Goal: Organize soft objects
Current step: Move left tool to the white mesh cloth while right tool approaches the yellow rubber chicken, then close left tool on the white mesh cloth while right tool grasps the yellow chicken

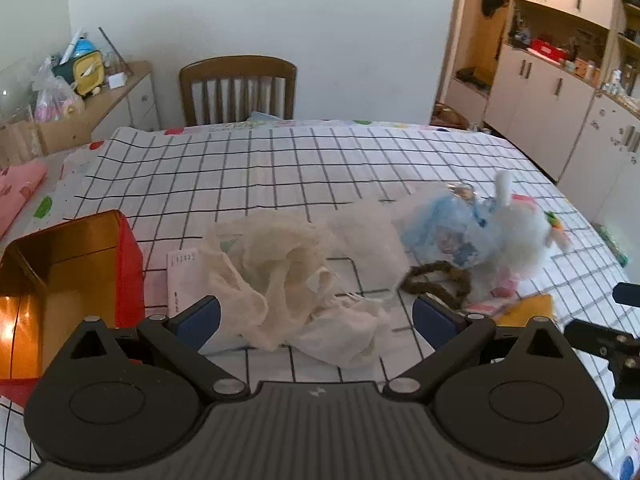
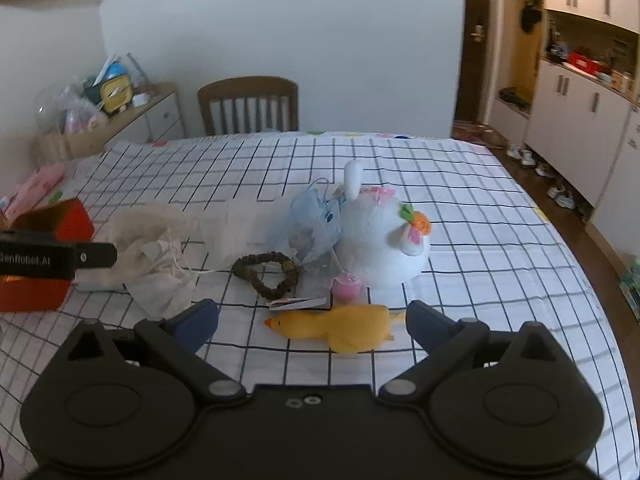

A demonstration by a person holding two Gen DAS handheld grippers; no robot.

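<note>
Left gripper [image 1: 316, 316]: fingers spread wide and holding nothing, hovering low over the surface, with the crumpled cream gauze cloth [image 1: 288, 280] lying between and just ahead of them.
Right gripper [image 2: 312, 322]: fingers wide apart and empty, with the yellow rubber duck [image 2: 344, 328] lying on its side between them.
Surface [image 2: 460, 184]: covered by a white cloth with a black grid pattern.
Red tin [image 1: 72, 276]: stands open at the left edge of the left wrist view, its gold inside showing, just beside the gauze cloth.
Brown hair tie [image 2: 266, 274]: lies flat between the gauze cloth and the plush toy.
Blue mesh pouch [image 2: 314, 226]: rests against the left side of the white plush toy [image 2: 380, 244].
White plush toy: sits near the middle of the surface, an orange and pink flower on its head.
Pink ball [image 2: 347, 286]: lies just in front of the plush toy, near the duck.
Wooden chair [image 2: 250, 106]: stands at the far edge of the surface.
</note>
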